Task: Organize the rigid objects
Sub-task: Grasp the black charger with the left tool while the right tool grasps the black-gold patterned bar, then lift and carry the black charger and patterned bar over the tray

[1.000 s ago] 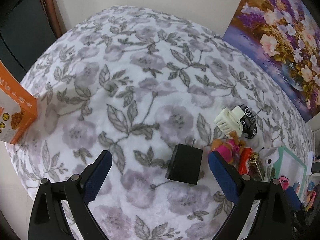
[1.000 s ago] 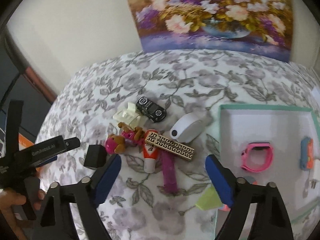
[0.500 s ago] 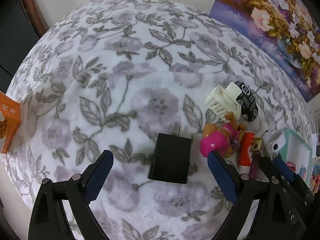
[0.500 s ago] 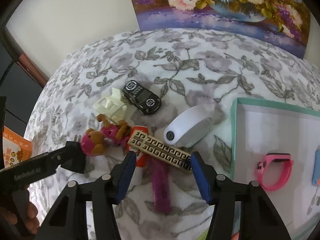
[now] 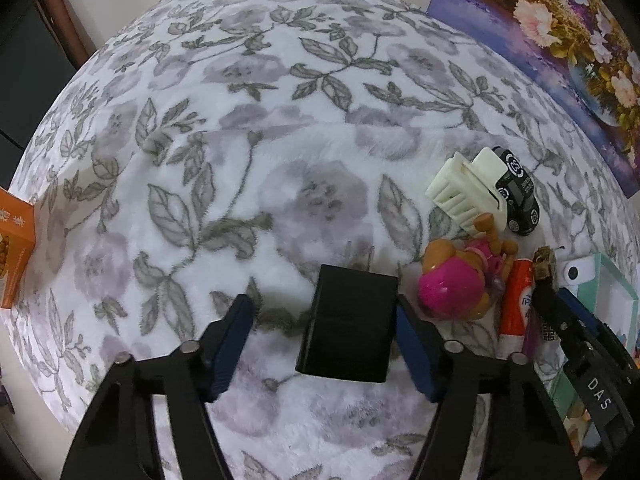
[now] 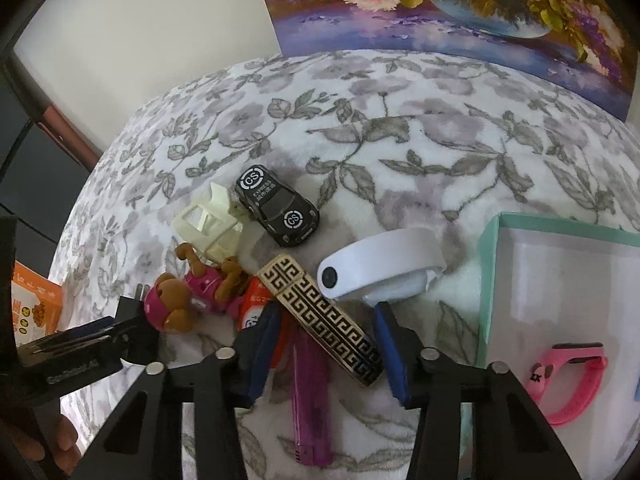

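A black plug adapter [image 5: 348, 324] lies on the floral cloth between the fingers of my left gripper [image 5: 324, 336]. The jaws are open; the right pad touches its side, the left pad stands apart. My right gripper [image 6: 326, 344] is open around a gold-and-black patterned bar [image 6: 320, 314], which lies across a purple lighter [image 6: 310, 404] and an orange tube [image 6: 256, 304]. Close by are a pink toy dog [image 6: 188, 296], a cream plastic clip [image 6: 210, 226], a black toy car [image 6: 278, 210] and a white device [image 6: 380, 266].
A mint-rimmed white tray [image 6: 494, 280] at the right holds a pink watch band [image 6: 568, 380]. An orange box [image 5: 14, 248] stands at the table's left edge. A flower painting [image 6: 440, 8] leans on the wall behind.
Both grippers have moved forward and down. The left jaws have narrowed around the black adapter. The right jaws have narrowed around the patterned bar.
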A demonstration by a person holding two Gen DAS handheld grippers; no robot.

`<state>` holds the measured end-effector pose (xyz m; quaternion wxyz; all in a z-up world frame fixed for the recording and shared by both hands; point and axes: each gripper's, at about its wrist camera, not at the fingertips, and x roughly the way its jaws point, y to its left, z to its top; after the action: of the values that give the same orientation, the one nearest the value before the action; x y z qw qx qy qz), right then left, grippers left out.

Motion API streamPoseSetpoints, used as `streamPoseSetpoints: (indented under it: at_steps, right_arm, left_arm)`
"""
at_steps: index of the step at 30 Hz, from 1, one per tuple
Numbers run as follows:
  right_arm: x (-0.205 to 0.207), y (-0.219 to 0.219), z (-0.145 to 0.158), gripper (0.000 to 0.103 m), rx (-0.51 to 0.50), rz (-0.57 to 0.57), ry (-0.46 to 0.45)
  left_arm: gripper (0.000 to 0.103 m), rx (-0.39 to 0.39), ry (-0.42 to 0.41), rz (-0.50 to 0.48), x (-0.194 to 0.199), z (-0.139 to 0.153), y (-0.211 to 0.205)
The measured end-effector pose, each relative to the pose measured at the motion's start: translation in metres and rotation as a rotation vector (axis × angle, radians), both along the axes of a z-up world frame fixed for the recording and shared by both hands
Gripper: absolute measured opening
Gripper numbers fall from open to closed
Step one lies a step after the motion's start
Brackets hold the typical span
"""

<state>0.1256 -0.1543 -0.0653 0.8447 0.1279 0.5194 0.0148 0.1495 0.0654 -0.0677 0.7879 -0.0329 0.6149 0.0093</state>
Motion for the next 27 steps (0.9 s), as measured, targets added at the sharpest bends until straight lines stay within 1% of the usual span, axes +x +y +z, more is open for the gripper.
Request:
streamPoseSetpoints:
  at_steps: [1,2,3,4,5,10,16,23,27]
  right_arm:
    - [-0.001,0.000,-0.001,0.040,0.003,0.002,0.001]
    - [-0.002,-0.001,-0.001,0.034,0.010,0.002,0.003]
    - [-0.002,-0.001,-0.002,0.030,0.017,0.002,0.007]
    - [-0.002,-0.001,-0.003,0.030,0.030,0.002,0.008]
    - [-0.003,-0.001,-0.003,0.028,0.032,-0.001,0.007]
    - [-0.008,0.000,-0.001,0.026,0.037,-0.005,0.008]
    - [-0.020,0.003,0.010,0.026,0.046,-0.015,-0.003]
    - [-0.040,0.001,0.028,0.025,0.060,-0.032,-0.023]
    - [-0.050,-0.001,0.041,0.022,0.067,-0.038,-0.044]
  left_arm:
    - [0.063,-0.004,0.000,-0.001,0.000,-0.001,0.000]
    - [0.057,-0.007,-0.002,-0.004,0.000,-0.001,-0.001]
    - [0.053,-0.008,-0.002,-0.007,-0.002,-0.001,-0.001]
    - [0.046,-0.005,-0.006,-0.009,-0.003,0.000,-0.001]
    - [0.042,-0.002,-0.008,-0.008,-0.001,0.000,-0.004]
    - [0.042,-0.004,-0.015,0.010,0.001,0.002,-0.007]
    - [0.042,0.008,-0.049,0.007,-0.005,0.019,-0.006]
    - [0.042,0.033,-0.132,-0.018,-0.015,0.052,-0.016]
    - [0.042,0.041,-0.176,-0.027,-0.021,0.070,-0.022]
